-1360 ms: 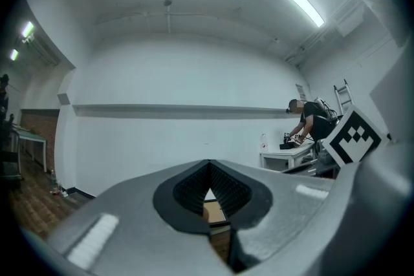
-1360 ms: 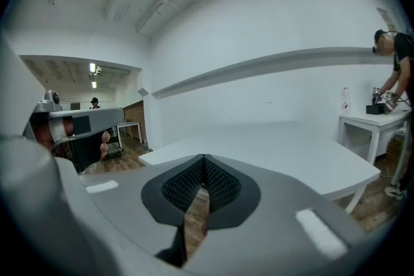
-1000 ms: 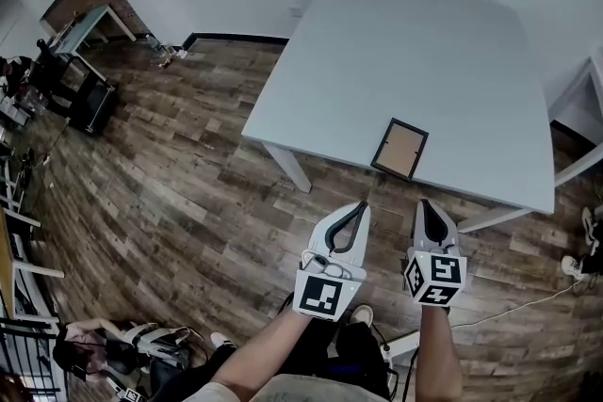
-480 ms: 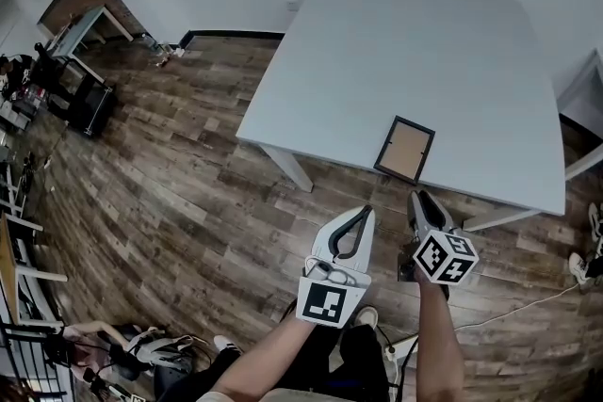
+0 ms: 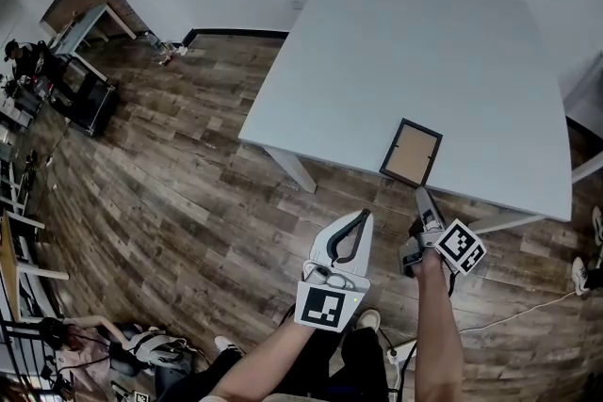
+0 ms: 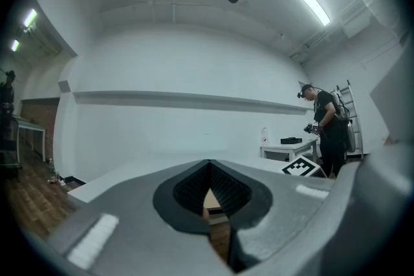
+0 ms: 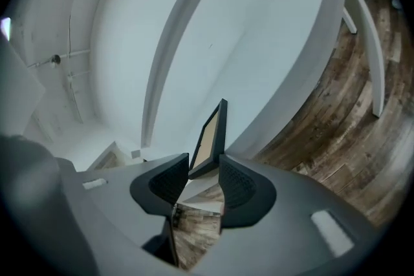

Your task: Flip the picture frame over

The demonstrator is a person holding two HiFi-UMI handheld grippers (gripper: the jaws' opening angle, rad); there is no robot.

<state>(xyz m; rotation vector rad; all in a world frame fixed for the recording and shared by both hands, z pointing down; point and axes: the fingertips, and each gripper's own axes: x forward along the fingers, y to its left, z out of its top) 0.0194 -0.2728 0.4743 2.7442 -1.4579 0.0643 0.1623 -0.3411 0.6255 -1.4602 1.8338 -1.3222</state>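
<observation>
I see the picture frame (image 5: 412,152) flat by the table's (image 5: 396,42) near edge, brown backing up, long axis running away from me; my right gripper (image 5: 423,199), rolled sideways, points at it, jaws just opened wide, empty; left gripper (image 5: 362,216) level, jaws together.

Both grey claws (image 5: 363,215) carry black-and-white marker cubes (image 5: 329,306).

The grey two-jaw left gripper (image 5: 362,216) is held level, jaws together; the tilted grey right gripper (image 5: 422,195) has just been opened, with nothing between its jaws.
</observation>
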